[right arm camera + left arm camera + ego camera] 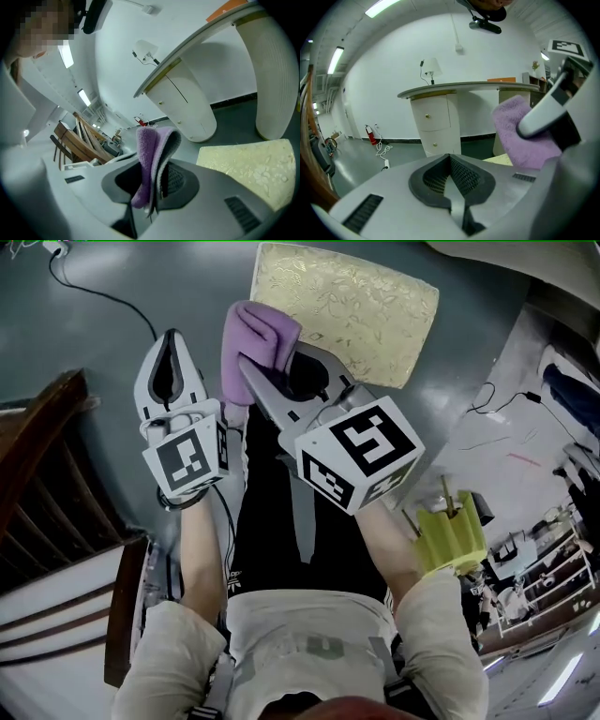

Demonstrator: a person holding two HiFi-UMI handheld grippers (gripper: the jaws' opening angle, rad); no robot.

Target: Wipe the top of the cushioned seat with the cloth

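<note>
The right tongs (274, 371) are shut tight on a purple cloth (253, 338). The right gripper view shows the cloth (151, 154) folded over and squeezed between the two jaws, with its soft end sticking out past the tips of the right tongs (151, 180).

The left tongs (170, 341) are closed, and they hold nothing. In the left gripper view the two dark pads (461, 176) of the left tongs (450, 161) meet at the front, and the purple cloth (520, 136) shows just beside them, on the right.

Both tongs are up in the air, close side by side, in front of the person.

The cushioned seat (347, 310) is yellow with a leafy pattern. It lies flat on the grey floor (141, 296), past the tongs. The cloth is not touching it.

A brown wooden chair (47, 456) stands off to the left. A white bench (468, 86) with a curved top stands near the cushioned seat (253, 166).
</note>
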